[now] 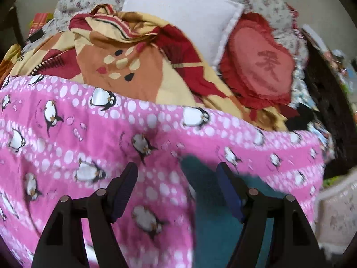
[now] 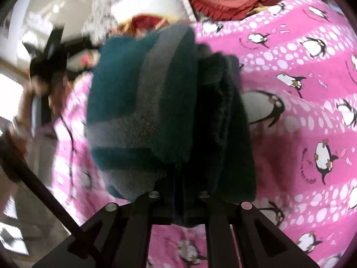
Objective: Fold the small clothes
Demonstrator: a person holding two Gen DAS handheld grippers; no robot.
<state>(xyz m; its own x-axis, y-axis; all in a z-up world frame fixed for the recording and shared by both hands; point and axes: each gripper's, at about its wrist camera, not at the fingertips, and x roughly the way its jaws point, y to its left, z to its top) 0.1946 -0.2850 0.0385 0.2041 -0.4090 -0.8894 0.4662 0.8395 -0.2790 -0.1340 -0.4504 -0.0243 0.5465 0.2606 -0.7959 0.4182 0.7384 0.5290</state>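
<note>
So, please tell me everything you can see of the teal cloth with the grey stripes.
The teal cloth looks like thick, fuzzy terry or fleece, dark teal with broad grey bands. It is bunched and folded over itself, not flat, and hangs close in front of the right gripper, whose fingers are hidden in its folds, so a grip cannot be confirmed. It sits over the pink penguin blanket. In the left wrist view a teal part lies on that blanket, beside the open left gripper. The picture is blurred.
</note>
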